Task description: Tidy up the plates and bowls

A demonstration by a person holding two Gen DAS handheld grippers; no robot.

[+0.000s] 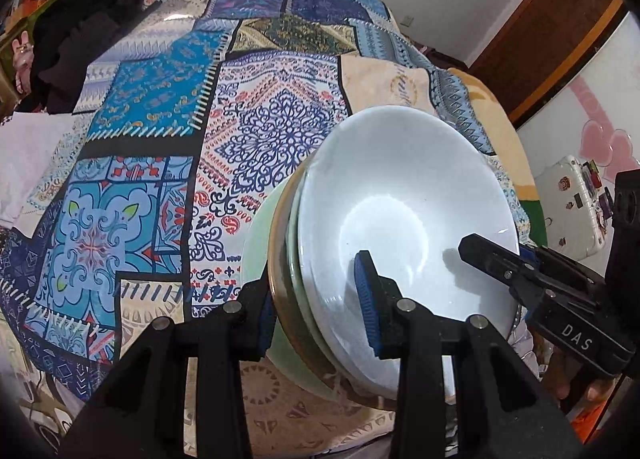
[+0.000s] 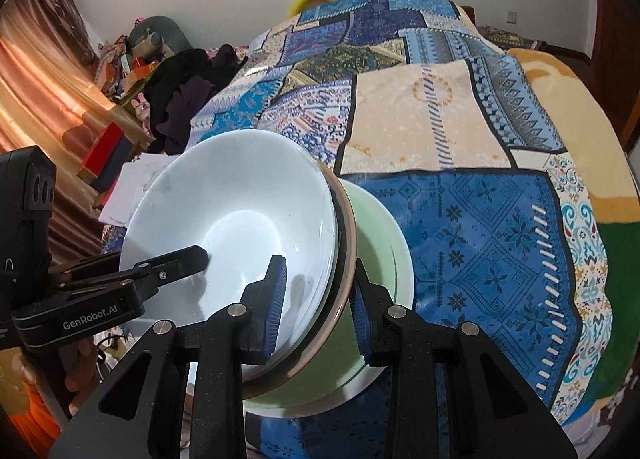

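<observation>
**Two grippers share a stack of glazed bowls above the bed**

A nested stack is held in the air over the patchwork bedspread (image 1: 168, 107): a white bowl (image 1: 404, 195) on top, a brown-rimmed dish (image 1: 280, 259) under it, and a pale green bowl (image 1: 256, 243) at the bottom. The left gripper (image 1: 320, 299) is clamped across the rims on one side, one pad inside the white bowl, the other against the green bowl's outer wall. The right gripper (image 2: 320, 299) pinches the opposite side the same way.

These look like glazed ceramic: stiff, fairly heavy as a stack, smooth enough to slide on rubber pads, and likely to chip or break if they knock together or drop. The stack sits tilted, so the upper bowls could shift against each other. A rim pinch from both sides, as here, seems the sound hold; both grips should stay level with each other. The bed beneath is soft, so the stack may not rest flat there.
</observation>
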